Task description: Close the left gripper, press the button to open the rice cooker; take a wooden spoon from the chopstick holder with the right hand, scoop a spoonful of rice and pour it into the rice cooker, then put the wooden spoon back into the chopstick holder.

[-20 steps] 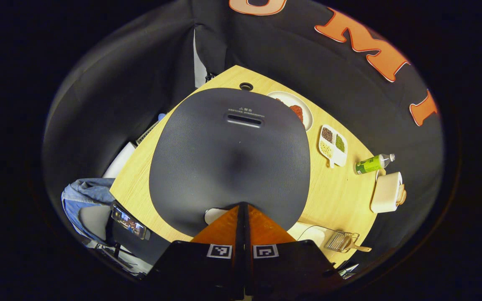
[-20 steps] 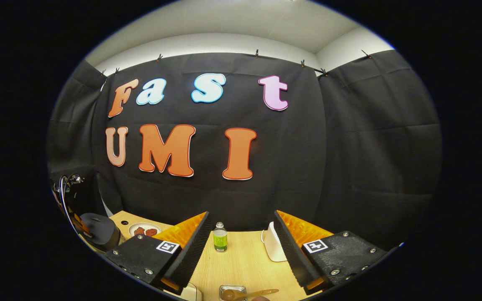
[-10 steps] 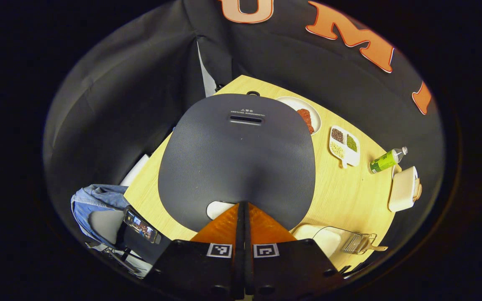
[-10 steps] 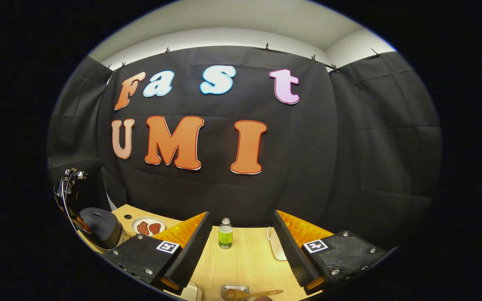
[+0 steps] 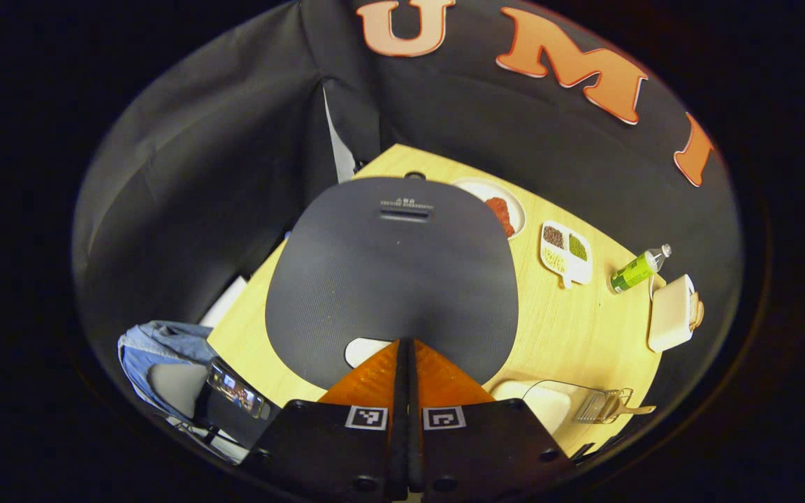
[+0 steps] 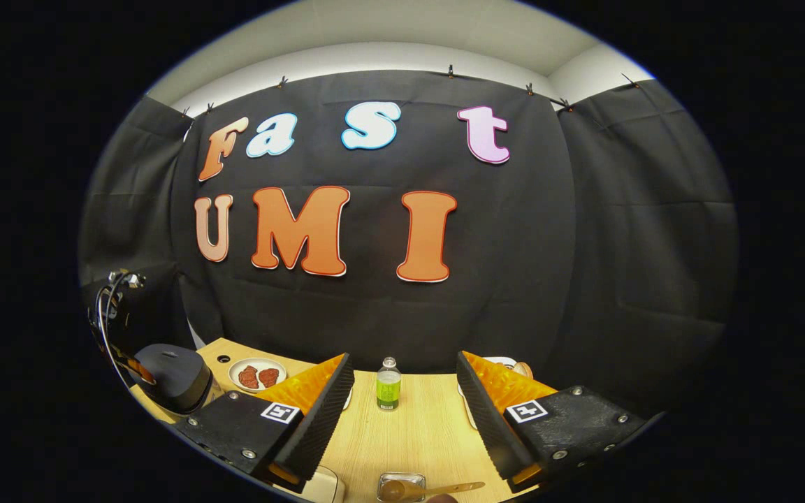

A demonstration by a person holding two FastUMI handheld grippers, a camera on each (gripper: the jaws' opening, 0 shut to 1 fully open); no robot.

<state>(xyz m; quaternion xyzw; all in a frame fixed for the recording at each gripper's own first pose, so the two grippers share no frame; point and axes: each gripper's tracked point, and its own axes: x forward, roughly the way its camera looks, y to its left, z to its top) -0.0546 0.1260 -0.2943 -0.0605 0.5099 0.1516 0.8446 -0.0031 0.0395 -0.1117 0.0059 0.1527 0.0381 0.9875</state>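
The rice cooker (image 5: 388,279) has a dark grey lid, which lies down flat. Its white button (image 5: 364,351) sits at the lid's near edge. My left gripper (image 5: 406,344) is shut with nothing held, its tips just right of the button; whether they touch it I cannot tell. The wooden spoon (image 5: 636,411) lies in the metal chopstick holder (image 5: 602,405) at the lower right. My right gripper (image 6: 404,363) is open and empty, above the table. Below it lie the spoon (image 6: 437,489) and the holder (image 6: 399,480). The cooker (image 6: 172,374) stands far left.
A plate of meat (image 5: 500,209), a divided dish of beans (image 5: 565,244), a green bottle (image 5: 633,269) and a white box (image 5: 671,314) line the table's far side. A clear container with white contents (image 5: 542,399) stands beside the holder. The bottle (image 6: 388,388) is straight ahead.
The left gripper has drawn back slightly from the cooker, staying shut; the lid stays down. The right gripper's view has tipped downward a little, showing more table; it stays open.
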